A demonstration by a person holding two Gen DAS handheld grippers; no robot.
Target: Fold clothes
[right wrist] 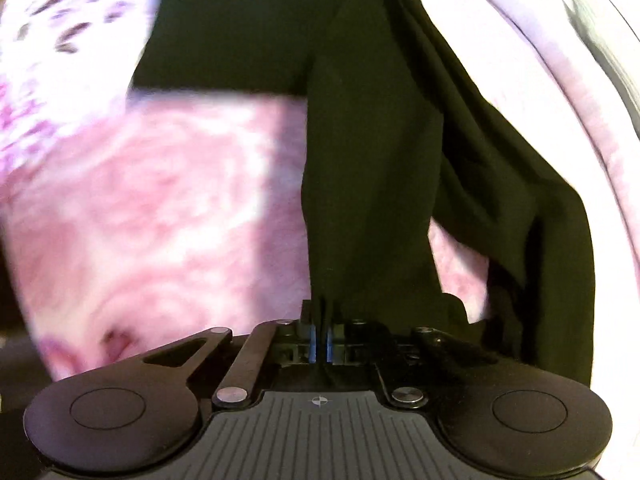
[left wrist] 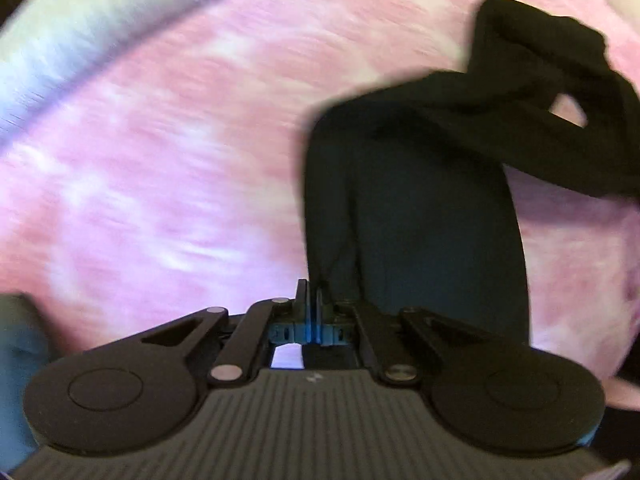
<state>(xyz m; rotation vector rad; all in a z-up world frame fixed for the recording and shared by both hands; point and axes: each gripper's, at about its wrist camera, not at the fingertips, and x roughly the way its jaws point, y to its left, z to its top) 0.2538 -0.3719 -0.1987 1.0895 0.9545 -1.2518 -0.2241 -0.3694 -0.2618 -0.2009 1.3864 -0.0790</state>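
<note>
Both the left tool and right tool are clenched on the black garment, probably lifting it off the pink blanket to spread it for folding.

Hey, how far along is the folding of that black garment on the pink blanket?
Early. Done: both tongs have a grip, the left tongs and right tongs each shut on an edge of the black garment. In hand: the cloth hangs stretched from both over the pink blanket. Left: no neat fold shows; its far end is still twisted and bunched, so it needs straightening, folding and laying down.
</note>
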